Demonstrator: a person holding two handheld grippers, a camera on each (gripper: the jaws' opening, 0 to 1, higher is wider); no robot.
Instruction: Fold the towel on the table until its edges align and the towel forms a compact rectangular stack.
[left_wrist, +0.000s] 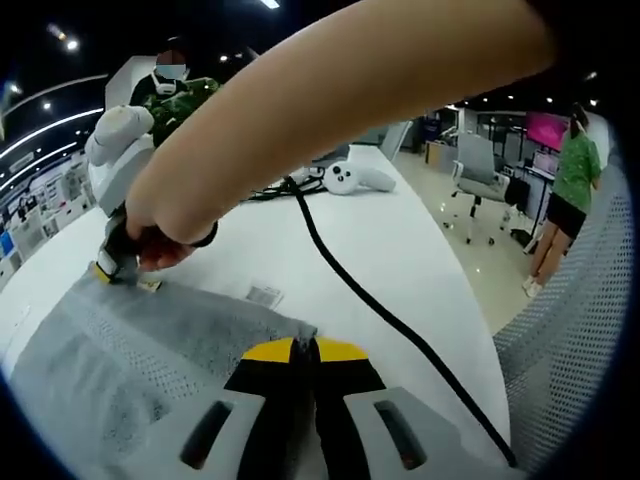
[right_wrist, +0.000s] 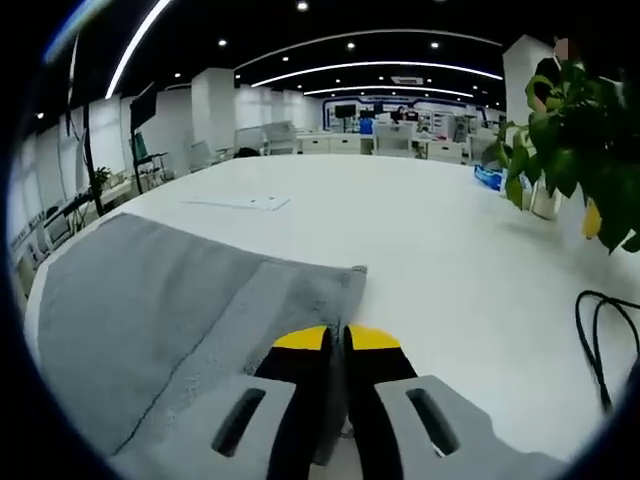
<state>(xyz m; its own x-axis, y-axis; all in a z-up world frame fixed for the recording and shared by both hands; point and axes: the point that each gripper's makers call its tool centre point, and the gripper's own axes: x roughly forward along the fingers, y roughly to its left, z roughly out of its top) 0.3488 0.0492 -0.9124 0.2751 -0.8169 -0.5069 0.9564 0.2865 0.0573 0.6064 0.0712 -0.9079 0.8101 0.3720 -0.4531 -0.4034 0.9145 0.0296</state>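
Observation:
A grey towel (left_wrist: 120, 350) lies flat on the white table (left_wrist: 400, 260), with a small label (left_wrist: 265, 295) at its edge. My left gripper (left_wrist: 305, 348) has its yellow-tipped jaws pressed together on the towel's near corner. In the same view a hand holds my right gripper (left_wrist: 125, 278) at the towel's far corner, low on the table. In the right gripper view the towel (right_wrist: 150, 310) spreads to the left, and my right gripper (right_wrist: 335, 338) is shut on its edge near a corner, with a strip of cloth between the jaws.
A black cable (left_wrist: 360, 290) runs across the table past a white controller (left_wrist: 350, 178). A mesh chair (left_wrist: 590, 300) stands at the right edge and a person in green (left_wrist: 575, 180) stands behind it. A plant (right_wrist: 580, 130), a cable loop (right_wrist: 600, 330) and a paper sheet (right_wrist: 240, 202) are on the table.

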